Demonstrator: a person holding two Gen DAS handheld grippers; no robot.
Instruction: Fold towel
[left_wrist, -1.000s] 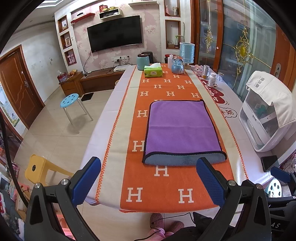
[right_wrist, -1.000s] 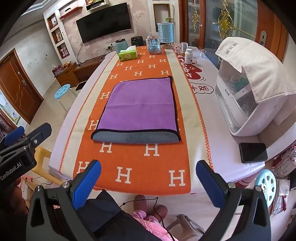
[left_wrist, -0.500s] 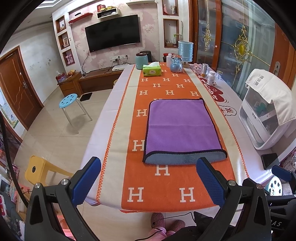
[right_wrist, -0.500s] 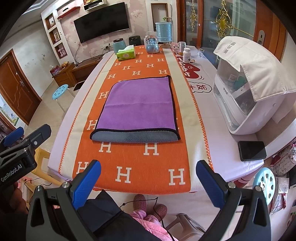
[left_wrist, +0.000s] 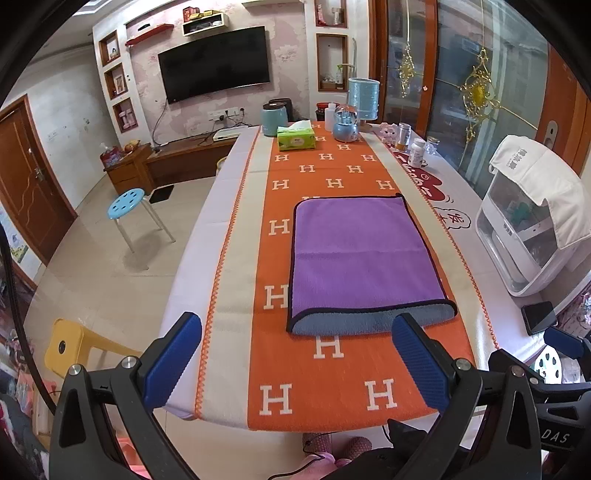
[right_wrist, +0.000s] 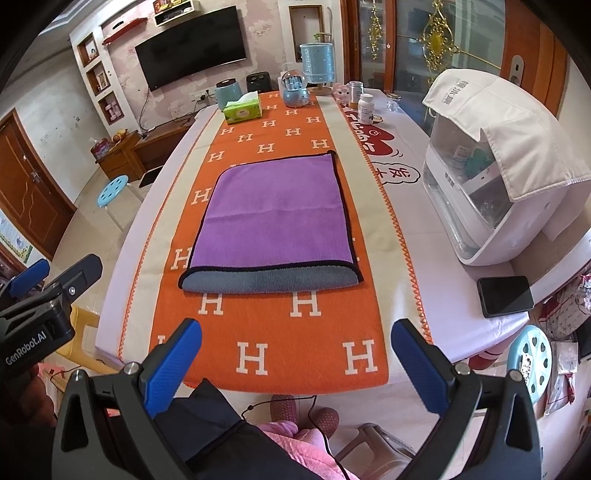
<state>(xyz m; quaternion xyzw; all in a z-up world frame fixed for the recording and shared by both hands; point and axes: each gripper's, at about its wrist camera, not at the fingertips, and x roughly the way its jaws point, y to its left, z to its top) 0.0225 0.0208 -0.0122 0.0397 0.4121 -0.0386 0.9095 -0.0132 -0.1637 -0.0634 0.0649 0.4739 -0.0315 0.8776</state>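
A purple towel with a black hem lies flat on the orange H-pattern runner, folded in half, its grey underside showing along the near fold. It also shows in the right wrist view. My left gripper is open and empty, held above the table's near edge, short of the towel. My right gripper is open and empty, also above the near edge. The left gripper's body shows at the left of the right wrist view.
A white appliance under a cloth stands at the right with a black phone near it. A green tissue box, blue jars and bottles stand at the far end. Stools stand on the floor.
Both grippers have drawn slightly back and up from the towel; the view shifted a little. The towel has not moved. Both stay open.
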